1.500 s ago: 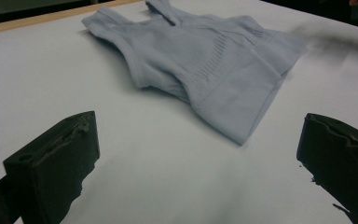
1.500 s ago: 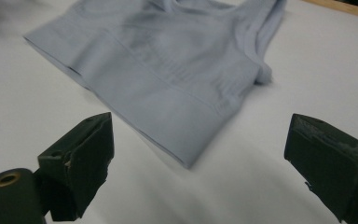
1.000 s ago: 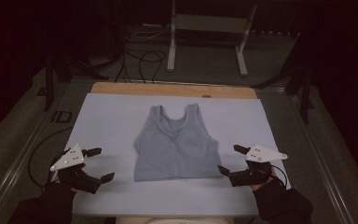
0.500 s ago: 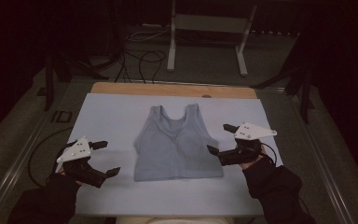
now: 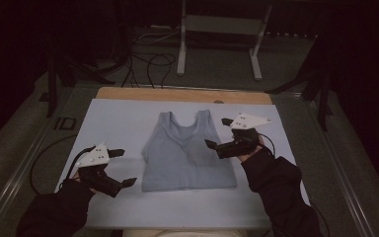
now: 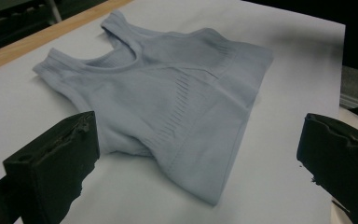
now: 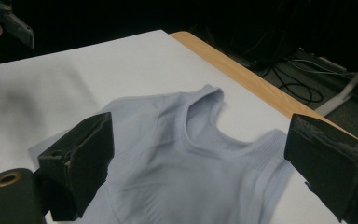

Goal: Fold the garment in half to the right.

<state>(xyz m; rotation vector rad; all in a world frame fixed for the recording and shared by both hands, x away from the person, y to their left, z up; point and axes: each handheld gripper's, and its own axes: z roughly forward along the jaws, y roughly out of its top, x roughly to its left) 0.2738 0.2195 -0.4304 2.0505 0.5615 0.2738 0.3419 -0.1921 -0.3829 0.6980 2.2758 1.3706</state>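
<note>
right gripper moved up beside top | jaws apart

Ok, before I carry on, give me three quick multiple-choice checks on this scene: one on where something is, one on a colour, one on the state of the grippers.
1. Where does the top lie?
A. on the middle of the white sheet
B. on the floor
C. draped over a stand

2. What colour is the top?
A. red
B. pale grey-blue
C. black

3. How do the left gripper and right gripper stand?
A. both shut on cloth
B. one shut, one open
C. both open, holding nothing

Answers: 1 A, it lies flat between both grippers; 2 B, every view shows it so; 3 C, both gripper views show jaws wide apart.
</note>
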